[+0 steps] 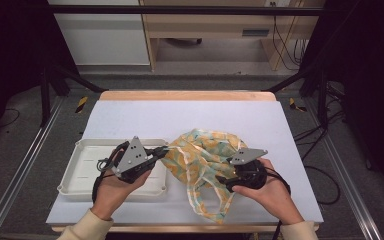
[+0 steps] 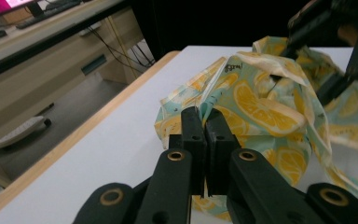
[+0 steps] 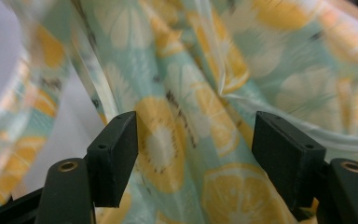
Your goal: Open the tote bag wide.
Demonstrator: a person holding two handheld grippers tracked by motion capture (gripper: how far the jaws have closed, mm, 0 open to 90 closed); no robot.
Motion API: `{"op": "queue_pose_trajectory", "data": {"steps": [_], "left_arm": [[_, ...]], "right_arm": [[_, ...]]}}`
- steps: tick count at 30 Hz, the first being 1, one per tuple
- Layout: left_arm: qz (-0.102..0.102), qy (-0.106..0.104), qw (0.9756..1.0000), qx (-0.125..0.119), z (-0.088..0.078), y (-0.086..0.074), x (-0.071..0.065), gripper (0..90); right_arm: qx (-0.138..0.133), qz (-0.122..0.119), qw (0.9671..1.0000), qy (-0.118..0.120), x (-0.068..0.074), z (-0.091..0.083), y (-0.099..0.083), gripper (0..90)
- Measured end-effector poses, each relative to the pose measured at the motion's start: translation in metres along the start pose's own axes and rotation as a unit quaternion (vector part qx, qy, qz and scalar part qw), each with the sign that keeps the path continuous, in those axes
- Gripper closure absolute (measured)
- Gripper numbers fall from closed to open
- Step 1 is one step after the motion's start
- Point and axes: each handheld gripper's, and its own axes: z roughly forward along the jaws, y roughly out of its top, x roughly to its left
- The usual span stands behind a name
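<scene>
Lemon-print bag (image 1: 205,155) beside tray (image 1: 80,172); far tabletop (image 1: 180,117) bare

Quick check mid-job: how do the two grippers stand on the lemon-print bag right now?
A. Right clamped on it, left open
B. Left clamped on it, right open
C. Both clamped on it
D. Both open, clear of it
B: the left gripper has its jaws pressed together on the bag's edge, while the right gripper has its jaws standing apart in front of the fabric.

Thin lemon-print bag (image 1: 205,160), mint and orange, crumpled and puffed up, one edge pinched in the left gripper (image 1: 164,150), bulk just before the right gripper (image 1: 224,182)
</scene>
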Motion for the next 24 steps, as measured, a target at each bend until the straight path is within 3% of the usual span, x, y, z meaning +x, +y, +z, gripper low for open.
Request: {"op": "queue_pose_trajectory", "data": {"steps": [5, 7, 9, 11, 13, 14, 15, 16, 19, 21, 24], "left_arm": [[-0.006, -0.005, 0.9999, -0.008, -0.004, 0.003, -0.002, 88.9], [-0.008, -0.006, 0.9999, -0.007, -0.005, 0.002, -0.002, 88.9], [-0.012, -0.007, 0.9999, -0.004, -0.007, 0.002, -0.002, 88.8], [-0.013, -0.013, 0.9998, 0.008, -0.008, -0.001, -0.001, 88.3], [-0.01, -0.017, 0.9994, 0.027, -0.008, -0.007, -0.001, 83.5], [-0.01, -0.022, 0.999, 0.037, -0.008, -0.012, -0.001, 83.5], [-0.009, -0.029, 0.9983, 0.05, -0.009, -0.017, -0.001, 75.4], [-0.005, -0.029, 0.9977, 0.062, -0.01, -0.021, -0.002, 75.4], [0.001, -0.021, 0.9959, 0.089, -0.014, -0.036, -0.001, 62.9], [-0.006, -0.014, 0.9957, 0.091, -0.019, -0.042, 0.004, 59.1], [-0.023, 0.001, 0.997, 0.074, -0.029, -0.042, 0.014, 56.9]], "right_arm": [[0.012, -0.007, 0.9999, 0.01, 0.008, 0.008, -0.006, 44.3], [0.014, -0.02, 0.9996, 0.013, 0.013, 0.01, -0.008, 55.9], [0.021, -0.029, 0.9993, 0.015, 0.016, 0.01, -0.008, 79.1], [0.018, -0.023, 0.9995, 0.008, 0.017, 0.008, -0.009, 88.9], [0.013, -0.017, 0.9997, -0.015, 0.015, 0.003, -0.01, 90.0], [0.013, -0.017, 0.9997, -0.015, 0.015, 0.003, -0.01, 90.0], [0.009, -0.013, 0.9994, -0.031, 0.014, -0.003, -0.011, 90.0], [0.009, -0.013, 0.9994, -0.031, 0.014, -0.003, -0.011, 90.0], [-0.006, -0.009, 0.9985, -0.053, 0.015, -0.011, -0.014, 90.0], [-0.011, -0.006, 0.9979, -0.064, 0.017, -0.015, -0.017, 90.0], [-0.02, -0.006, 0.9975, -0.068, 0.02, -0.018, -0.02, 90.0]]}}
